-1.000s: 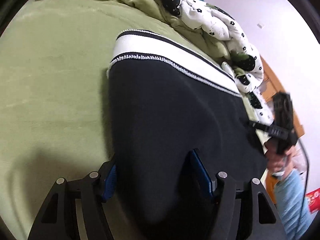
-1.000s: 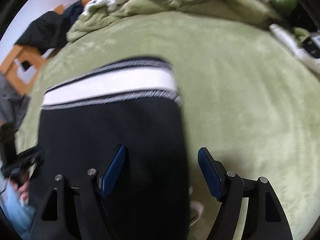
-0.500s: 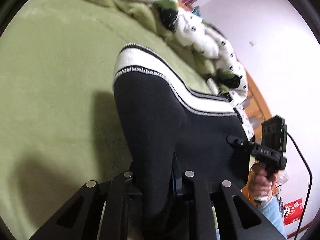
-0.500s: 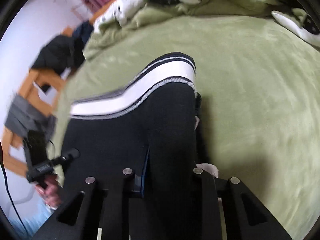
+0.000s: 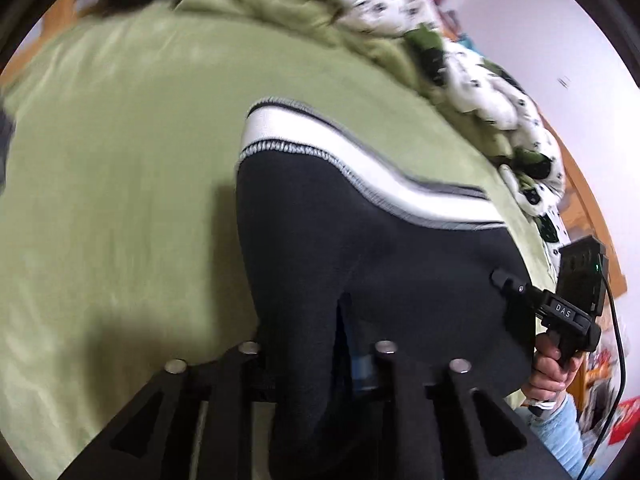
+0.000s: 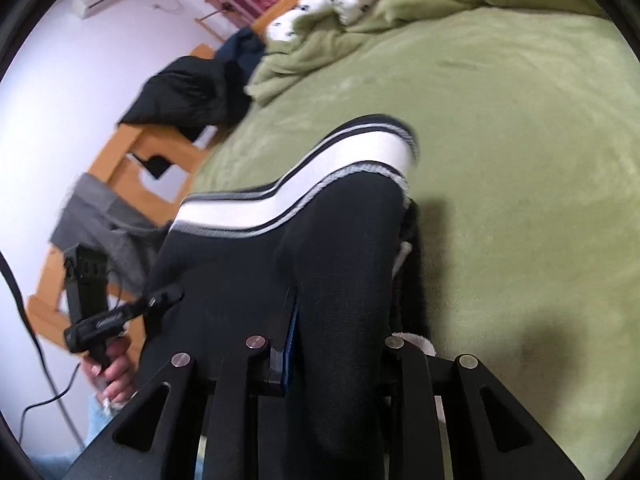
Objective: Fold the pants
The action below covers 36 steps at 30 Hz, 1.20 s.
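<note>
Between the two tools, one pair of black pants [image 5: 360,264] is hanging in a shallow sling over the green bed [image 5: 120,168], its single white-and-grey striped waistband [image 5: 320,152] at the far end, lying on or just above the blanket. One left tool [image 5: 316,356] is pinching a bunched fold of the black cloth, and its jaws are easing open slightly with the fabric between them; one right tool [image 6: 340,344] is pinching the opposite edge likewise, jaws also opening a little around the cloth. Judging from this, the near end is being carried toward the waistband to make a fold. Doing it well is calling for both tools travelling level and together, keeping the cloth taut between them so no crease is forming, and not letting the grips slacken further until the edges are meeting squarely. Beyond the pants are lying one rumpled white duvet with dark spots [image 5: 472,76], one dark garment [image 6: 192,96] on a wooden frame [image 6: 132,168], and one grey garment [image 6: 96,220].
</note>
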Tool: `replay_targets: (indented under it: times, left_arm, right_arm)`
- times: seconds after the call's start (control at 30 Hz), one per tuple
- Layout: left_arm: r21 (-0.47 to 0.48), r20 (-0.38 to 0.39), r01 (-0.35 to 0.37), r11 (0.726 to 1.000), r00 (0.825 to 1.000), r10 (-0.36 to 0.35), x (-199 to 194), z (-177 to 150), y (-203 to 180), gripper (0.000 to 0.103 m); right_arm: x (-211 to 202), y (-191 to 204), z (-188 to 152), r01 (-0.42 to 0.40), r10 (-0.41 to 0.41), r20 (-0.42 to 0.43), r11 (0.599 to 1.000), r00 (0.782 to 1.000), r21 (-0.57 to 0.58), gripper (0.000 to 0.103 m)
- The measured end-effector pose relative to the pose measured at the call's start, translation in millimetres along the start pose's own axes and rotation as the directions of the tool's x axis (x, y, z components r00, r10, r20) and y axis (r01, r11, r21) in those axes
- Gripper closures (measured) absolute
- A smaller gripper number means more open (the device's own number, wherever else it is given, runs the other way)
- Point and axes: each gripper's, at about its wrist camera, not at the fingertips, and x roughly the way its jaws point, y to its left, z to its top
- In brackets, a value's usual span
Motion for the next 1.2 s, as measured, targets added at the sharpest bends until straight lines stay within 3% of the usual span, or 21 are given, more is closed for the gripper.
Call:
replay_targets:
  times: [0.1, 0.2, 0.23, 0.33, 0.43, 0.57, 0.7, 0.77, 1.0, 1.1, 1.2]
  left_arm:
    - [-0.063, -0.015, -0.025, 0.998, 1.000, 0.024, 15, -11, 7, 0.062]
    - [-0.005, -0.018, -0.098, 0.995, 0.995, 0.097, 8, -14, -7, 0.061]
    - [0.022, -0.006, -0.137, 0.990, 0.991, 0.137, 3, -14, -13, 0.061]
    - [0.065, 0.092, -0.238, 0.969, 0.969, 0.231, -24, -17, -27, 0.056]
    - [0.051, 0.184, -0.215, 0.975, 0.962, 0.203, -50, -15, -34, 0.044]
    - [0.057, 0.261, -0.144, 0.988, 0.957, 0.125, -59, -12, -48, 0.039]
    - [0.048, 0.283, -0.143, 0.989, 0.951, 0.124, -49, -13, -49, 0.039]
    - [0.046, 0.294, -0.158, 0.986, 0.946, 0.138, -46, -13, -42, 0.039]
    - [-0.036, 0.266, -0.079, 0.996, 0.960, 0.086, -27, -4, -24, 0.039]
    - [-0.056, 0.242, -0.086, 0.995, 0.965, 0.097, -5, 0, -18, 0.039]
    - [-0.089, 0.158, -0.112, 0.990, 0.979, 0.125, 18, -4, -8, 0.039]
  right_arm:
    - [7, -18, -5, 0.018, -0.018, 0.004, 1.000, 1.000, -0.003, 0.071]
    - [5, -7, -8, 0.161, -0.160, 0.017, 0.986, 0.987, -0.048, 0.056]
    - [-1, -3, -12, 0.209, -0.208, 0.027, 0.976, 0.978, -0.069, 0.050]
    - [-16, 18, -20, 0.327, -0.319, 0.076, 0.934, 0.945, -0.147, 0.048]
    - [-48, 33, -27, 0.446, -0.413, 0.193, 0.877, 0.890, -0.178, 0.048]
    - [-70, 41, -12, 0.395, -0.361, 0.218, 0.908, 0.907, -0.139, 0.048]
    - [-65, 60, 12, 0.419, -0.367, 0.289, 0.897, 0.884, -0.141, 0.048]
    - [-56, 68, 21, 0.416, -0.357, 0.298, 0.895, 0.885, -0.163, 0.047]
    - [12, 52, 40, 0.350, -0.320, 0.174, 0.919, 0.931, -0.181, 0.050]
    - [36, 45, 35, 0.406, -0.371, 0.185, 0.888, 0.910, -0.215, 0.050]
    - [42, 52, 31, 0.447, -0.403, 0.199, 0.847, 0.893, -0.288, 0.050]
